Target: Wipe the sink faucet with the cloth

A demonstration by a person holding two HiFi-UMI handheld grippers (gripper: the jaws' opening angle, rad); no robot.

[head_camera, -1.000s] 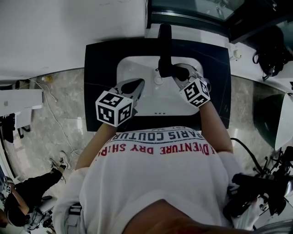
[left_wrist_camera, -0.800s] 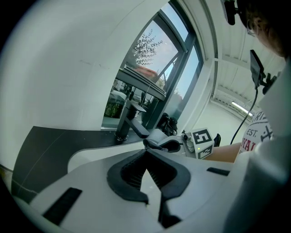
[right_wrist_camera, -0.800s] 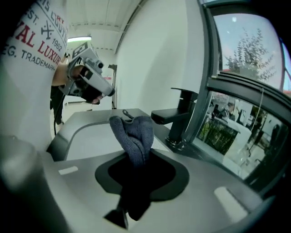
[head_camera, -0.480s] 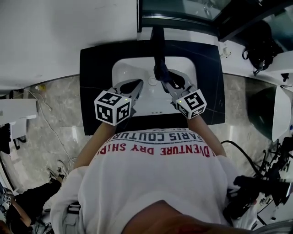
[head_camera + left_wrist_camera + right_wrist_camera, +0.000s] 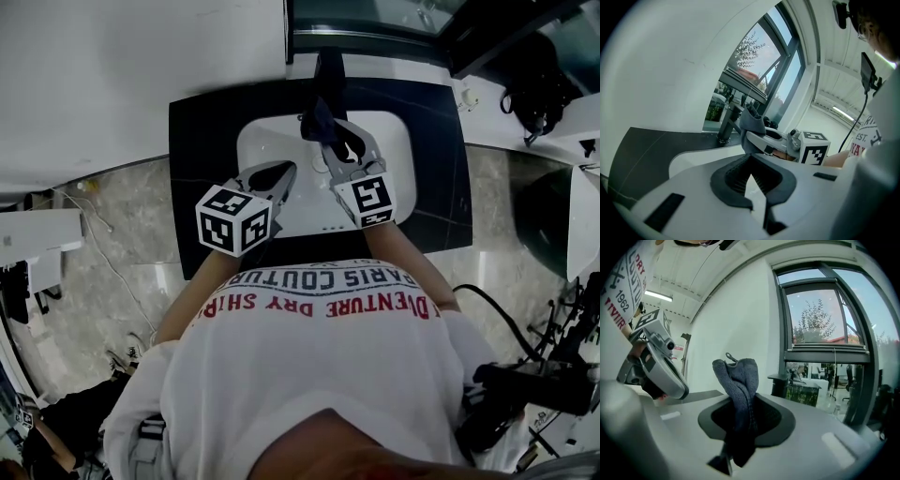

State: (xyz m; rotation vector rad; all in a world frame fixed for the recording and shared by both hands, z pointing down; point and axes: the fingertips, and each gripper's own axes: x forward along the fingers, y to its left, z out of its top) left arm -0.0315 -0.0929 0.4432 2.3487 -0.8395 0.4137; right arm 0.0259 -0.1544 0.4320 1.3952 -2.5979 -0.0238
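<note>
Below the tall window (image 5: 820, 319), the black counter (image 5: 202, 131) held a white basin (image 5: 265, 141). My right tool (image 5: 327, 141) was clamped on the soft grey knitted cloth (image 5: 738, 385), which bunched just beside the dark faucet (image 5: 327, 70). Limp and light, it wanted gripping at its fold. My left tool (image 5: 281, 174) hung closed and empty over the basin.

The dark grey knitted cloth (image 5: 315, 118) covers the spout end of the black faucet (image 5: 327, 70); whether they touch cannot be told. A white printed shirt (image 5: 309, 375) hides the front edge of the black counter (image 5: 202, 122).
</note>
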